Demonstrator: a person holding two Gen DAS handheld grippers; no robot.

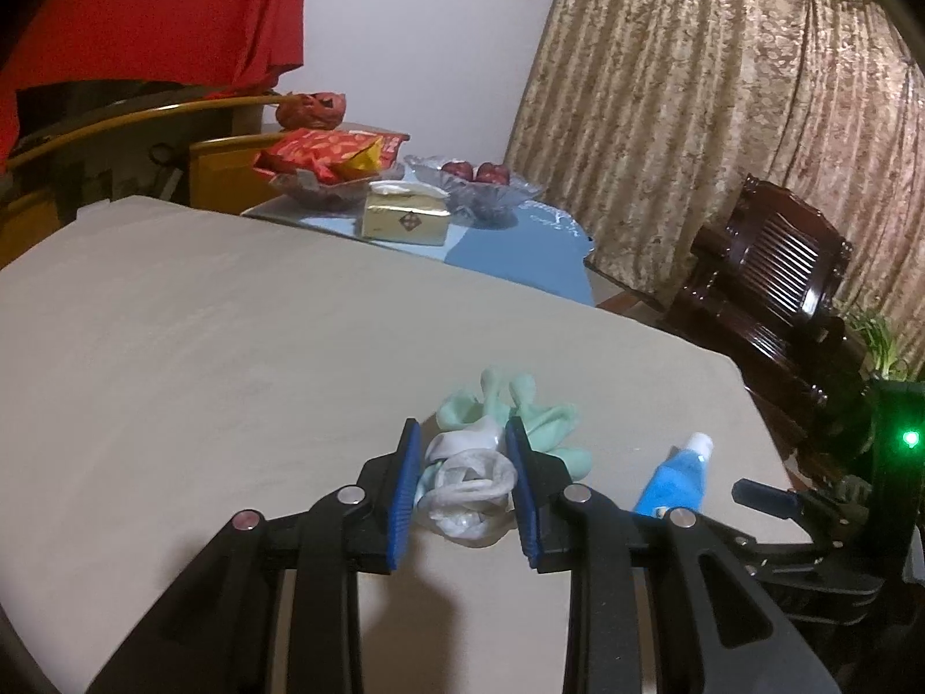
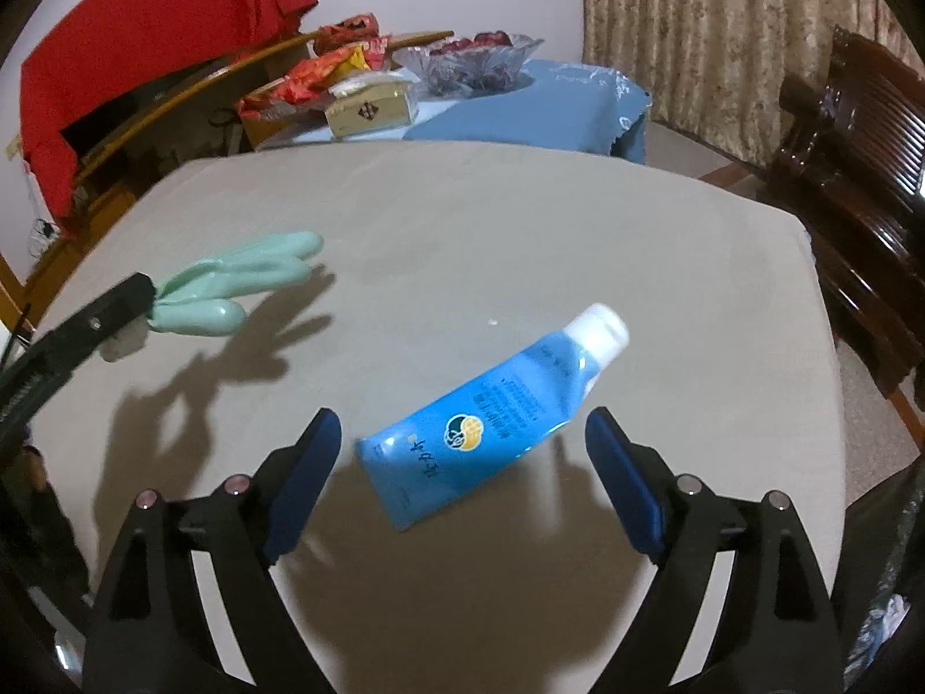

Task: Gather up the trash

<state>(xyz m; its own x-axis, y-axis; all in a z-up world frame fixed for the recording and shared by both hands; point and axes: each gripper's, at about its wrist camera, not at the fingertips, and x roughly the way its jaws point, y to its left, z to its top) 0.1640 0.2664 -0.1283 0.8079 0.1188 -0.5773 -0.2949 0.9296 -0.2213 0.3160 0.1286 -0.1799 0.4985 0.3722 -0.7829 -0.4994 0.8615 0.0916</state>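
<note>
One blue tube (image 2: 491,416), cap up-right, lies between wide-open right gripper (image 2: 462,486) fingers; left gripper (image 1: 462,486) pinches gloves (image 1: 491,445).

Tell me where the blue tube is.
In the right wrist view the blue tube lies on the beige table, between the open right gripper pads, untouched.

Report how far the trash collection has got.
Done: nothing visibly binned yet. In hand: the left claw is shut on the green glove and a white wad, lifted above the table. Left: the blue tube, between the open right claw pads.
</note>
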